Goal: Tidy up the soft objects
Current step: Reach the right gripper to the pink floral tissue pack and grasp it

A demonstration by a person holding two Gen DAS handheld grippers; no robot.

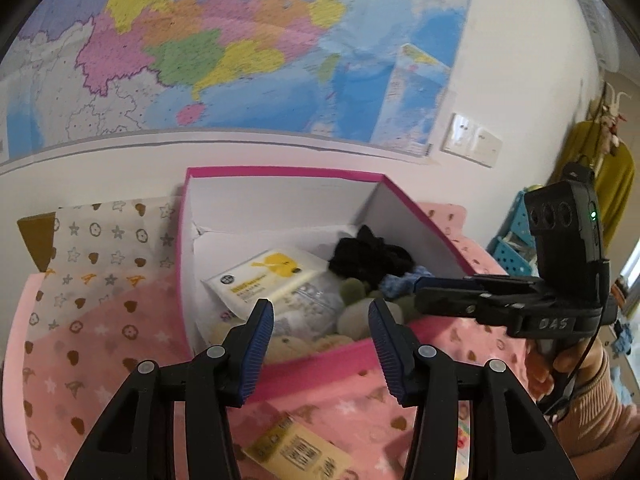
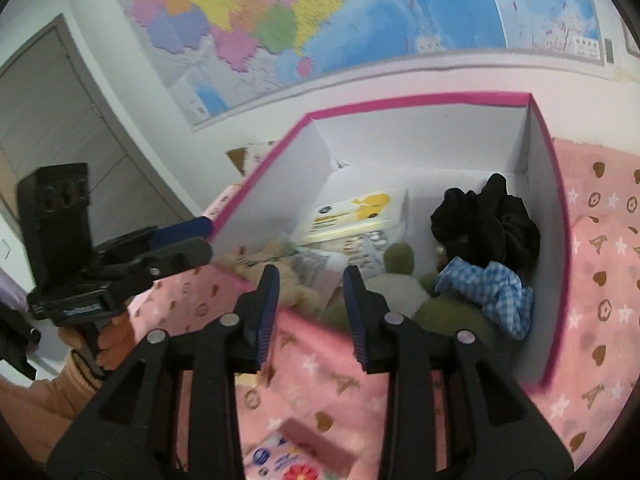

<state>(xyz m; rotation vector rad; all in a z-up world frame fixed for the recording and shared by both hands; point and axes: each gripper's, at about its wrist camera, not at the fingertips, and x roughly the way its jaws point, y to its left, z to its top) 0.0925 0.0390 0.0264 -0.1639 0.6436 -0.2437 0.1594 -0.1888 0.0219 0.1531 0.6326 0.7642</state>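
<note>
A: Tongs status, left first?

B: Left tongs (image 1: 321, 322) wide apart, nothing between them, hovering at the near wall of the pink-rimmed white cardboard box (image 1: 280, 176). Right tongs (image 2: 311, 292) also parted and empty, at the box's near edge.

A: Box contents?

B: Black fabric scrunchie (image 2: 490, 216) in the far right corner, blue-and-white gingham scrunchie (image 2: 490, 292) just in front of it, touching. White tissue pack with yellow duck print (image 2: 356, 214) lies toward the far left. Olive-green and cream plush toy (image 2: 400, 280) in the near middle, beige plush toy (image 2: 276, 264) at the near left, partly under a clear printed plastic packet (image 1: 304, 300).

A: Box sits on?

B: Pink blanket with brown hearts and white stars (image 2: 600, 280), looks like a bed. Another flat printed packet (image 1: 296, 452) lies on the blanket below the left tongs, blurred.

A: Background?

B: Coloured wall map (image 1: 224, 40), white wall switch plate (image 1: 472, 140).
</note>
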